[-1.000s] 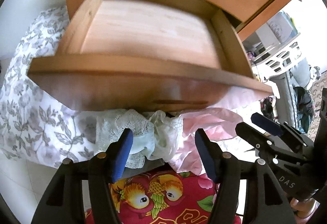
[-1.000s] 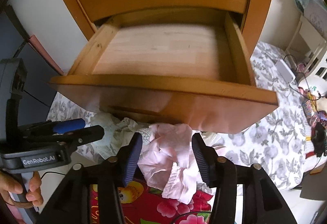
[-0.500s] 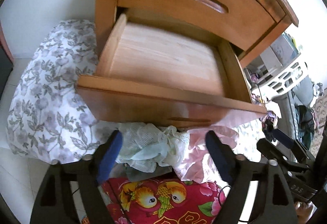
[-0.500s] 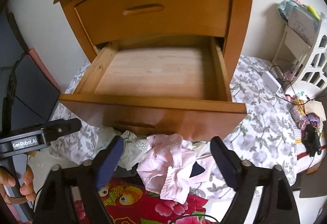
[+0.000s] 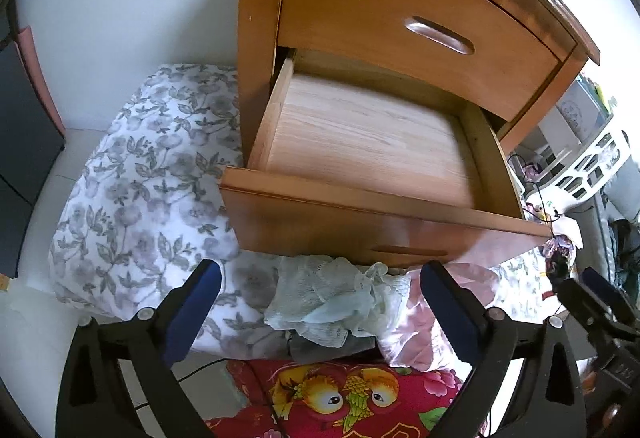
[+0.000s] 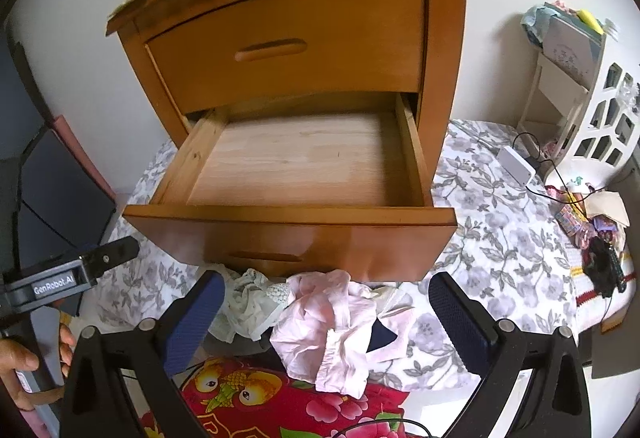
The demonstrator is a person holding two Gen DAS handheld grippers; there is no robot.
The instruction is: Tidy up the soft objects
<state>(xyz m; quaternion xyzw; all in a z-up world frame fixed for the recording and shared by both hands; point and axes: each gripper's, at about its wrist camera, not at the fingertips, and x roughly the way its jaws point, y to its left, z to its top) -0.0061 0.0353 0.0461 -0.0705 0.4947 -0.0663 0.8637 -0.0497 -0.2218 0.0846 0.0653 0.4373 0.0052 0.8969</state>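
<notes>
A pale green lace garment (image 5: 328, 302) (image 6: 248, 302) and a crumpled pink garment (image 5: 416, 326) (image 6: 332, 322) lie in a heap below the front of the open wooden drawer (image 5: 360, 198) (image 6: 288, 214), whose bottom is bare. My left gripper (image 5: 319, 274) hovers over the lace garment. Its jaws are opening, and the blue pads stand wide of the cloth without touching it. My right gripper (image 6: 326, 282) hangs above the pink garment the same way, jaws opening and nothing pressed between them. A small dark navy piece (image 6: 380, 336) shows under the pink cloth.
The nightstand (image 6: 288, 22) has its upper drawer closed. Grey floral bedding (image 5: 140, 178) (image 6: 488, 222) surrounds it, with a red bird-print cloth (image 5: 344, 394) (image 6: 248, 394) nearest me. At the right are a white rack (image 6: 592, 110), a charger (image 6: 516, 162) and clutter. A hand (image 6: 16, 362) holds the left gripper.
Both pairs of jaws have spread wide and let go of the lace and pink garments, which now lie loose below. Both grippers have drawn back and up from the drawer.
</notes>
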